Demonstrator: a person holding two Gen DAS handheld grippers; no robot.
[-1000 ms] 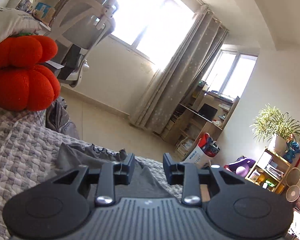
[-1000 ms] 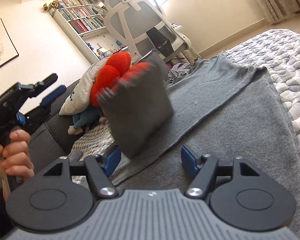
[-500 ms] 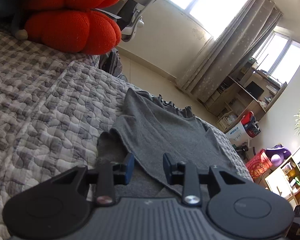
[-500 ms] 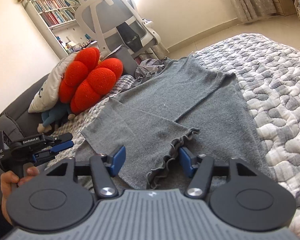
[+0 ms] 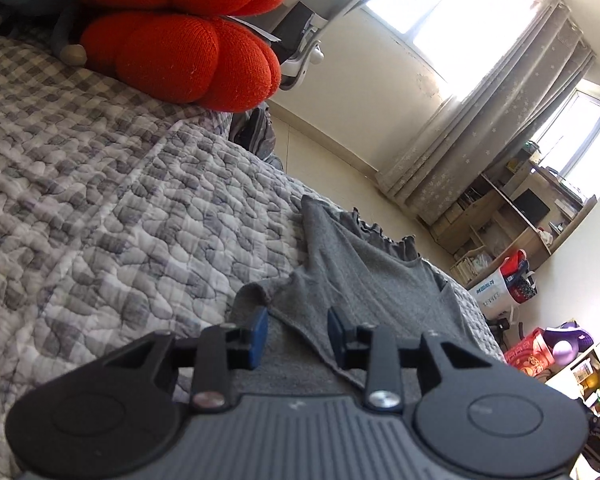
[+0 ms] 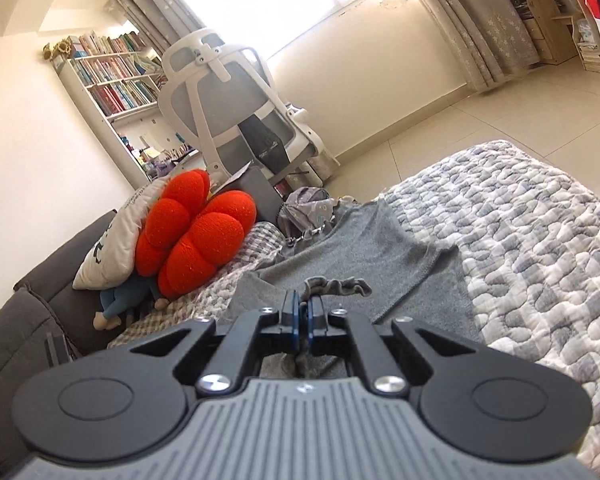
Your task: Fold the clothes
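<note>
A grey knit garment point(image 5: 364, 276) with ruffled trim lies spread on the quilted bed cover point(image 5: 112, 216). My left gripper point(image 5: 298, 334) is open, low over the garment's near corner, with a fabric edge running between its blue pads. In the right wrist view the same garment point(image 6: 352, 240) stretches away toward the bed's far edge. My right gripper point(image 6: 303, 316) is shut on the garment's ruffled cuff point(image 6: 336, 286), which bunches up just past the fingertips.
A red flower-shaped cushion point(image 6: 192, 228) and a white pillow point(image 6: 108, 252) sit on the dark sofa point(image 6: 16, 340) at the left. A white office chair point(image 6: 236, 96) stands behind the bed. Another crumpled cloth point(image 6: 308, 208) lies at the far bed edge. Tiled floor point(image 6: 500, 120) lies beyond.
My right gripper went from open around the ruffled cuff to shut on it. The left gripper dropped lower toward the garment's near corner and stays open.
</note>
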